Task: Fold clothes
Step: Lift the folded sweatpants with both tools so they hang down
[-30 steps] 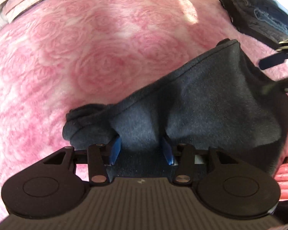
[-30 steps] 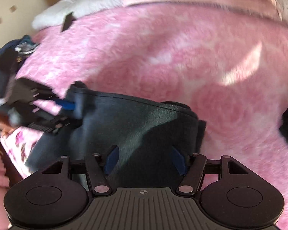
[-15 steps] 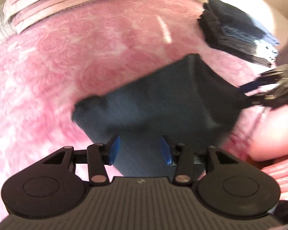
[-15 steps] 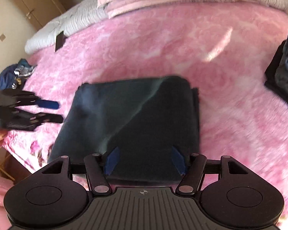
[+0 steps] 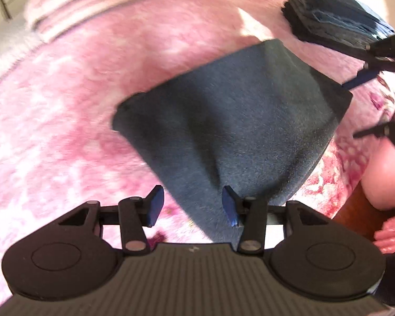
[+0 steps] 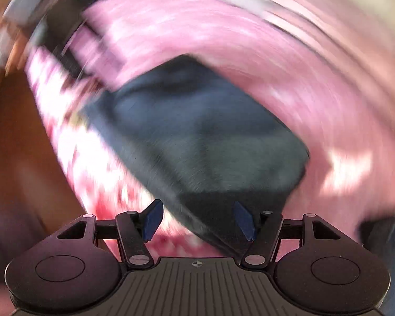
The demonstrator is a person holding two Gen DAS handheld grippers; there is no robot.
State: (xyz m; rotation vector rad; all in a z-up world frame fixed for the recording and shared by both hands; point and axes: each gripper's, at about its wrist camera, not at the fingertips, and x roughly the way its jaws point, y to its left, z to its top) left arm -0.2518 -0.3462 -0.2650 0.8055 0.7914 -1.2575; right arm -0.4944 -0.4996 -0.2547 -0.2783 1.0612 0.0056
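Pink floral bedspread (image 5: 65, 121) carries a folded dark garment (image 5: 237, 121), left claw (image 5: 193, 206) opening and right claw (image 6: 197, 218) spread above it, neither gripping.

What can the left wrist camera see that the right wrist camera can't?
Only the left wrist view clearly shows the stack of folded dark clothes at the top right, and the right gripper by the cloth's far corner, its jaws apart.

Only the right wrist view shows a brown patch off the bed's left edge; its picture is heavily smeared.

Both show the folded dark blue cloth lying on the pink blanket. The left gripper is opening, its pads not pressing the cloth.
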